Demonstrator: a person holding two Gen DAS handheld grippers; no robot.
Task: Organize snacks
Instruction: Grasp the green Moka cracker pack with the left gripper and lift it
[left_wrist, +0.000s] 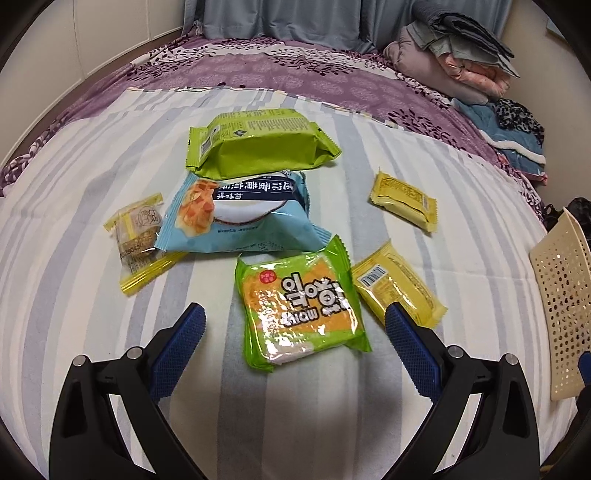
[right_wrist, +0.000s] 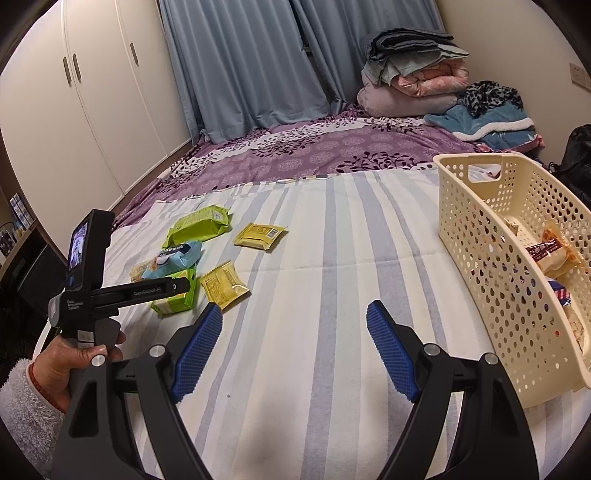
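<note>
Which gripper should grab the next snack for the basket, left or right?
Left. The left gripper is open right over the green noodle packet, while the right gripper, also open, has only bare striped sheet between its fingers, beside the basket.

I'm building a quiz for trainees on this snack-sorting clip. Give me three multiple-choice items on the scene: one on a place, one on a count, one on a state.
1. Where does the cream basket stand?
A. On the striped sheet, right of the loose snacks
B. On the folded bedding
C. On the floor

2. How many snack packets lie loose on the sheet?
A. Three
B. Six
C. Nine

3. How is the left hand-held gripper?
A. Shut on a blue packet
B. Shut, empty
C. Open over the green noodle packet

Answers: 1 A, the right wrist view shows it on the sheet to the right. 2 B, the left wrist view shows six. 3 C, its fingers stand apart on either side of the packet.
</note>
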